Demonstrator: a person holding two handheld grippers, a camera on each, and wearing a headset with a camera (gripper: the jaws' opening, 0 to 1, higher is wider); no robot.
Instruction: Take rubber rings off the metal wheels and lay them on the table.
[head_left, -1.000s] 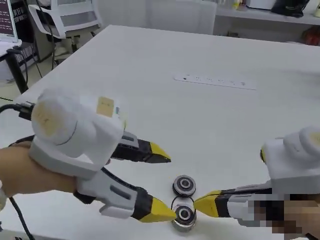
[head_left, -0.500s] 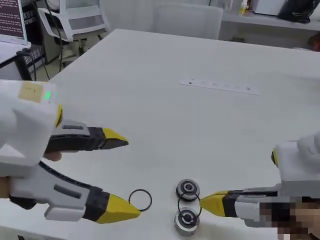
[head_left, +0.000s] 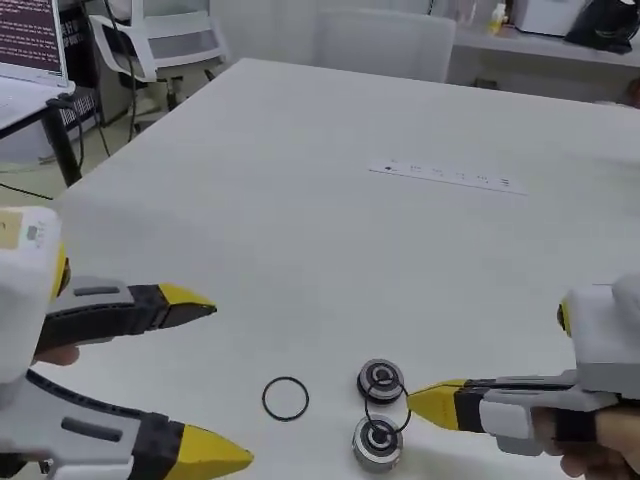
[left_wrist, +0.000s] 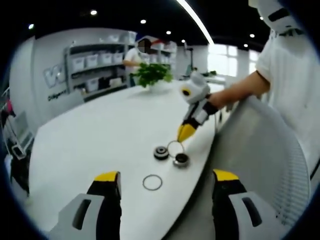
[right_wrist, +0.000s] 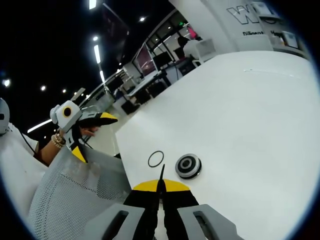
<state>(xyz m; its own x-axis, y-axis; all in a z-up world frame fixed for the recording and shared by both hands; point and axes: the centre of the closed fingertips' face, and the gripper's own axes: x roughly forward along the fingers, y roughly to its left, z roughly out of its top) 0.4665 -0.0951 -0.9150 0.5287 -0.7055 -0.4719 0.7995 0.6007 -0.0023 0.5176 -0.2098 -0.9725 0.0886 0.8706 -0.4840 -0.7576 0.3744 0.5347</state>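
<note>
- R gripper (head_left: 415, 403): jaws pinched together on held rubber ring (head_left: 385, 410), which stands between the 2 metal wheels. Can't tell if it's fully clear of near wheel (head_left: 377, 441).
- L gripper (head_left: 230, 380): jaws wide apart, holding nothing, off to the left.
- Loose rubber ring (head_left: 286, 398) lies flat on counter (head_left: 300, 200), near far wheel (head_left: 380, 380), not touching.
- Handling (my guess): rings thin, light, stretchy. Nip the band w/ the tips and lift slow so it won't snap back. Wheels may tip or roll.
</note>
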